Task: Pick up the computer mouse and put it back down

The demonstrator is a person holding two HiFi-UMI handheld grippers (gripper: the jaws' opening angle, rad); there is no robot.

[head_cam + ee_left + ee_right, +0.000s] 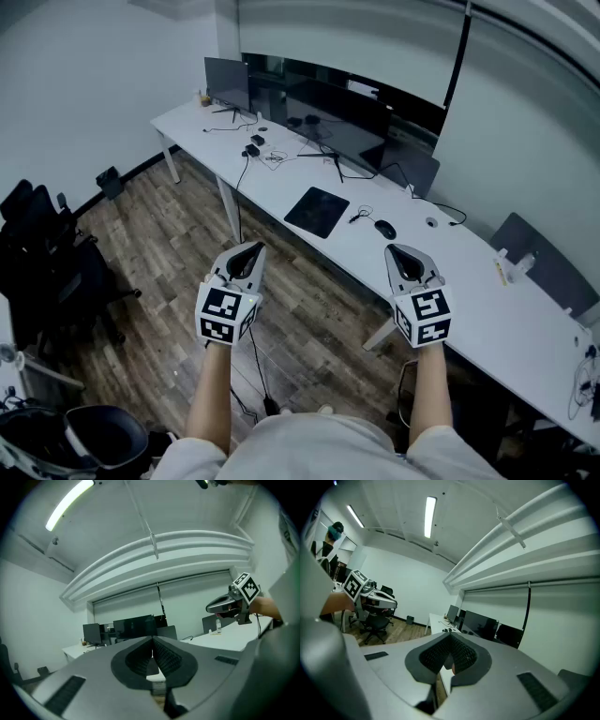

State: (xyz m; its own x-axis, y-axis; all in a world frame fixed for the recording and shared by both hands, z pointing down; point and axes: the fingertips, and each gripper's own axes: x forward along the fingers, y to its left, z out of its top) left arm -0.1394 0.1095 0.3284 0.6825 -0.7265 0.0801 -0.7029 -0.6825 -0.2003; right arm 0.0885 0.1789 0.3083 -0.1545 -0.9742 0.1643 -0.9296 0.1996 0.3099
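We hold both tools out ahead of us at about the same height, neither one on anything. The left tool (251,249) hangs over the wooden floor (159,244), short of the long white bench (469,291). Its own view shows the ribbed pads pressed together with nothing between them. The right tool (397,249) is held over the near edge of the bench, and its pads are likewise pressed together and empty. The computer mouse (385,229) lies on the bench top, showing just beyond the tip of the right tool in the head view. It is untouched, though how far above it the tool hangs we cannot fairly judge from this steep angle. To the left of the mouse lies a dark mouse pad (317,212), with a small coil of cable (360,215) between the two. Behind them a wide monitor (328,117) stands near the wall, and a smaller monitor (228,84) stands at the far end of the bench. Black office chairs (47,253) are grouped on the floor at the far left. Each tool shows up in the other's view, held level beside it.
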